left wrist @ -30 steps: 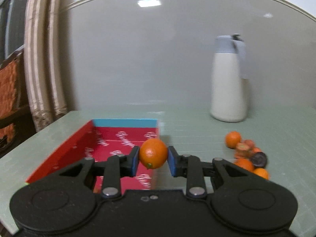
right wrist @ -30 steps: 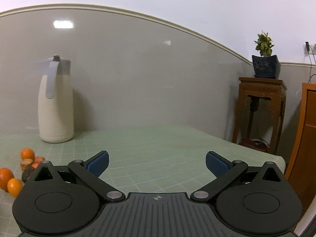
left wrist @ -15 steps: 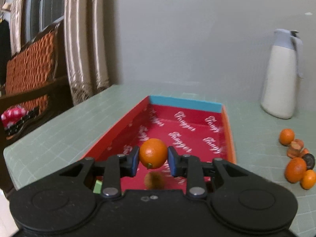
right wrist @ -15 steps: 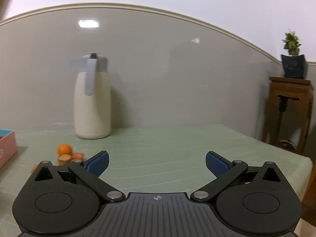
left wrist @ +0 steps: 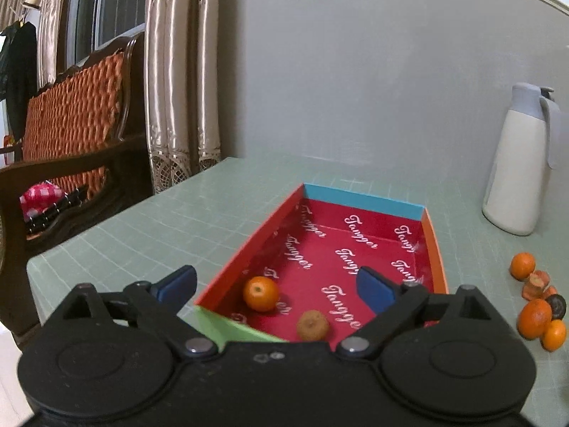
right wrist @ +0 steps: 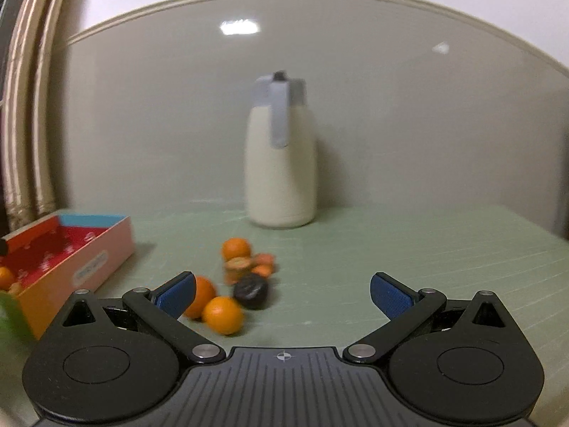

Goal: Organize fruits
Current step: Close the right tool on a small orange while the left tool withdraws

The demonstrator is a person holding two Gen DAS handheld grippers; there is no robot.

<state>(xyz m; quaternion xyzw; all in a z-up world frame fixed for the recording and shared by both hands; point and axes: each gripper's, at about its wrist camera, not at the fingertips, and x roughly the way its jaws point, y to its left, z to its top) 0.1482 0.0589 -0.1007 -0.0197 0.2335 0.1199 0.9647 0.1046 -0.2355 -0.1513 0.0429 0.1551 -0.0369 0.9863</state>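
Note:
A red-lined cardboard box (left wrist: 370, 201) lies on the green table. An orange (left wrist: 260, 293) and a small brown fruit (left wrist: 312, 325) lie at its near end. My left gripper (left wrist: 277, 284) is open and empty above that near end. In the right wrist view the box (right wrist: 90, 267) is at the left, and a cluster of fruit sits ahead: several oranges (right wrist: 223, 314), a dark fruit (right wrist: 251, 290) and brownish pieces (right wrist: 237, 265). My right gripper (right wrist: 282, 291) is open and empty just in front of the cluster, which also shows in the left wrist view (left wrist: 535, 318).
A white thermos jug (right wrist: 281, 163) with a grey handle stands at the back by the wall, also in the left wrist view (left wrist: 519, 163). A wooden chair (left wrist: 71, 135) and curtains (left wrist: 177, 71) stand beyond the table's left edge.
My left gripper opened and let go of the orange, which now lies in the box. My right gripper swung left toward the fruit cluster.

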